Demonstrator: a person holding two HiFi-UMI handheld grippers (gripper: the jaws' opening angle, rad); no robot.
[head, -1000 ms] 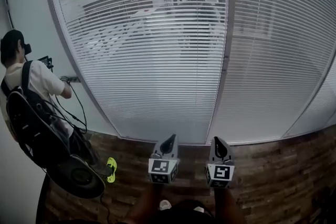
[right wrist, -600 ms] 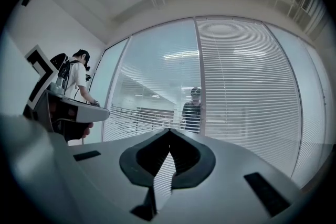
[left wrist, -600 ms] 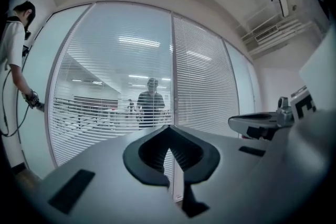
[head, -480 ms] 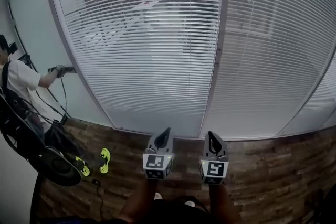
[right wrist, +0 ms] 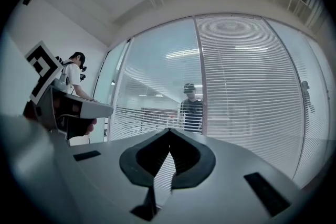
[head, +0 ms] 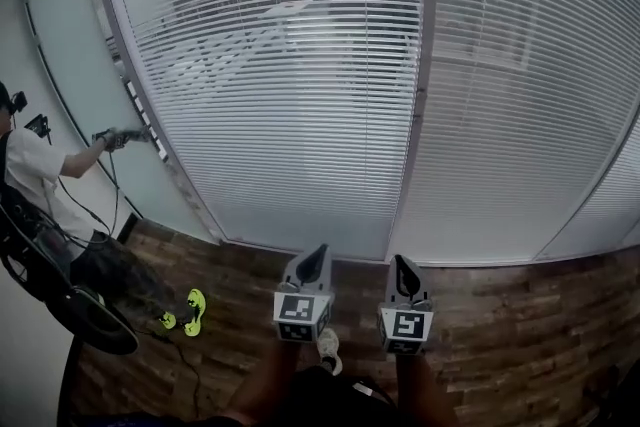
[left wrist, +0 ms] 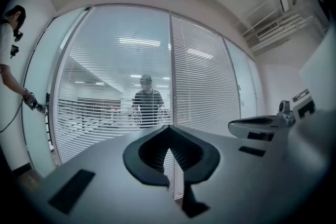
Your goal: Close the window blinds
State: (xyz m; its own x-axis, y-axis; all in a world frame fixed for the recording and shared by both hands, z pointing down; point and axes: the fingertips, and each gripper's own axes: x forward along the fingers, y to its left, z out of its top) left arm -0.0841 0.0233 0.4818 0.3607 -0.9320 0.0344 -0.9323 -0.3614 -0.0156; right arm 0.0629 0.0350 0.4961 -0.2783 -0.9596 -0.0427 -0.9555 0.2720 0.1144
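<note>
White slatted window blinds [head: 290, 95] fill the glass wall ahead. The left panel's slats lie flat enough to see through, while the right panel [head: 530, 95] already reads nearly solid, so the left one looks like the work remaining. Brown wood-look floor [head: 520, 335] lies between the wearer and the glass. A metal post [head: 418, 115] divides the panels, and another person [head: 40, 175] stands at the far left frame edge. The left hand-held gripper [head: 312, 258] and right hand-held gripper [head: 402, 265] point level at the glass, each with jaws pressed together on nothing. No wand or cord can be made out. The sensible course is to step closer, find the control beside the post or frame, then spread one pair of jaws before reaching.
</note>
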